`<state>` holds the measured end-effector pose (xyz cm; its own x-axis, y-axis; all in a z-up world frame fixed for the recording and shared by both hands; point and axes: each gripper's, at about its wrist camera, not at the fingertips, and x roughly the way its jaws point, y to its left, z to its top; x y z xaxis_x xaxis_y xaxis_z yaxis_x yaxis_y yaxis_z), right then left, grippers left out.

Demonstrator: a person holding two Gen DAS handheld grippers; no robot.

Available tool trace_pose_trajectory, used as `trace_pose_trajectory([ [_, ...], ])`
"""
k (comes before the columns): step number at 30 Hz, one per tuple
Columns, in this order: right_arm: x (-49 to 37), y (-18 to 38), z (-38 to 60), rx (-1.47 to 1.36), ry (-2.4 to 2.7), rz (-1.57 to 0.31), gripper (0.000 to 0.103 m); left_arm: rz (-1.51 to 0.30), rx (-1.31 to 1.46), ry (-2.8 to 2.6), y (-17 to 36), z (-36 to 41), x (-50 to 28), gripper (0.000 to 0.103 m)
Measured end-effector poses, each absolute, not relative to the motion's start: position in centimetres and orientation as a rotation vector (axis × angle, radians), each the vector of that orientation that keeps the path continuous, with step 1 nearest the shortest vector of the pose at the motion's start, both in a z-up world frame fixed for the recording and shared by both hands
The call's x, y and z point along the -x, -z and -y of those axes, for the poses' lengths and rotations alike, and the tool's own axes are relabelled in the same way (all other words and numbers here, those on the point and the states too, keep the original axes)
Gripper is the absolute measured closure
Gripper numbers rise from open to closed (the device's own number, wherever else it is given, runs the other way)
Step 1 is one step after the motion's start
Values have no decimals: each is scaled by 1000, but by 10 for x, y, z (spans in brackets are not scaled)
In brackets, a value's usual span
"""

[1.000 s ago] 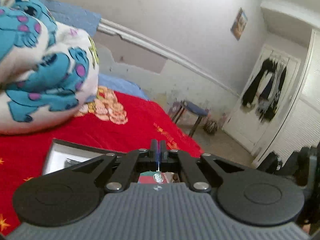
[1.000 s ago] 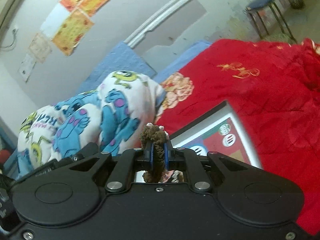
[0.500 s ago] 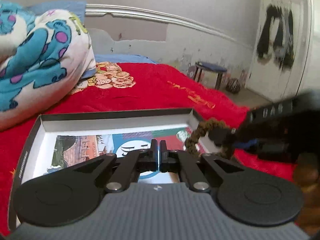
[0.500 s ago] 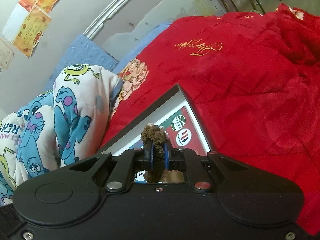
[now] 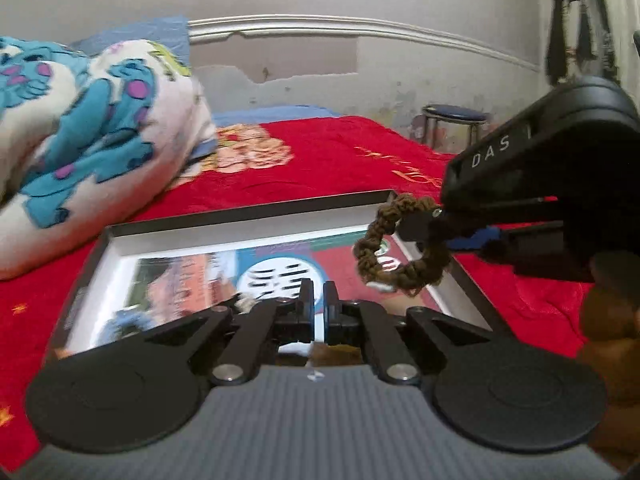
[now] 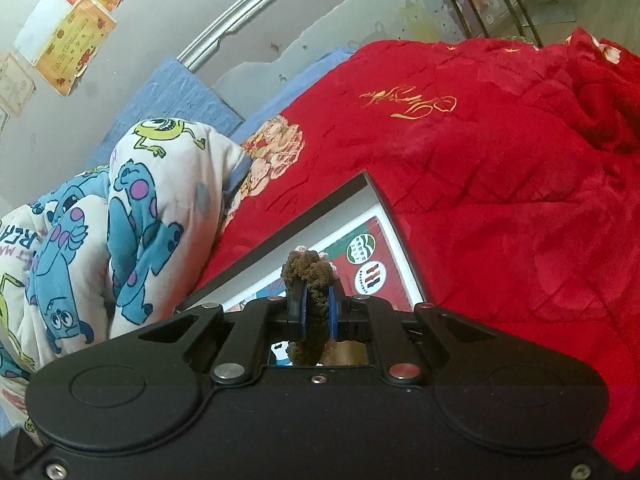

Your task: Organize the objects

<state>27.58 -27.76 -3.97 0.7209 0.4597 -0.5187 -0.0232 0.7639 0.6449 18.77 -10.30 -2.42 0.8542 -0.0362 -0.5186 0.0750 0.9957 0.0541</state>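
1. Two grippers appear. The right gripper [image 6: 316, 312] has its fingers pinched onto a brown scrunchie [image 5: 400, 240], a crinkled fabric ring; the left gripper [image 5: 316, 312] has its fingers drawn close with only a slim gap and nothing between them.
2. Location of the task object: the scrunchie hangs in the air above the right-hand corner of a shallow box [image 5: 248, 216], a tray with dark walls and a printed picture on its floor, lying on a red blanket [image 6: 500, 200] on the bed. Something pale shows just behind the ring in the right wrist view (too hidden to identify).
3. Risk, misplacement: the ring sits close to the box's right wall [image 6: 396, 224]. A release here could likely drape it over the rim or let it roll onto the blanket.
4. Risk, snagging: only one side of the ring is pinched and the rest dangles; soft fabric may cling to a finger pad on opening and be dragged off-target.
5. Risk, collision: the right gripper reaches across just ahead of the left one, so a careless move by either could knock them together or nudge the light box on the soft bedding.
6. Background: a cartoon-print quilt [image 5: 88, 128] lies left of the box.
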Motion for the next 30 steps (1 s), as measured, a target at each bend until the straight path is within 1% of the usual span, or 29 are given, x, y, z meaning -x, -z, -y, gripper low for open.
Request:
trace_pose_trajectory([
  [1, -274, 37, 278, -654, -291, -721, 92, -552, -72, 16, 18, 100, -183, 93],
  [2, -271, 34, 278, -650, -294, -713, 92, -562, -69, -26, 9, 95, -175, 70],
  [3, -268, 30, 278, -647, -298, -706, 92, -568, -71, -54, 2, 91, -166, 60],
  [4, -262, 25, 277, -641, -306, -700, 92, -571, -75, -75, -4, 85, -155, 55],
  [6, -249, 17, 274, -622, -331, -696, 93, -575, -73, -102, -12, 69, -125, 40],
  [8, -233, 11, 268, -598, -366, -710, 93, -576, -70, -119, -10, 50, -101, 36],
  [11, -209, 6, 258, -574, -424, -736, 93, -642, -89, -140, 7, 29, -87, 36],
  [14, -197, 3, 244, -538, -448, -760, 93, -726, -44, -158, 28, 15, -94, 36],
  [16, -193, 1, 236, -507, -454, -758, 93, -772, -15, -150, 39, 10, -100, 40],
  [17, -192, 1, 234, -498, -453, -758, 93, -798, -14, -156, 45, 9, -106, 46],
  [18, -193, 2, 233, -496, -452, -761, 93, -812, -17, -175, 50, 7, -109, 55],
  [19, -194, 4, 233, -499, -445, -769, 93, -822, -19, -187, 55, 6, -111, 57],
  [20, -195, 7, 234, -506, -440, -778, 93, -841, -25, -196, 59, 6, -115, 71],
  [21, -196, 9, 235, -516, -437, -787, 93, -846, -45, -210, 62, 6, -116, 81],
  [22, -198, 11, 237, -527, -434, -795, 93, -838, -61, -220, 64, 6, -116, 84],
  [24, -202, 15, 240, -546, -430, -805, 93, -843, -57, -223, 64, 6, -118, 87],
  [30, -205, 14, 248, -573, -427, -793, 93, -848, -22, -235, 60, 2, -116, 90],
])
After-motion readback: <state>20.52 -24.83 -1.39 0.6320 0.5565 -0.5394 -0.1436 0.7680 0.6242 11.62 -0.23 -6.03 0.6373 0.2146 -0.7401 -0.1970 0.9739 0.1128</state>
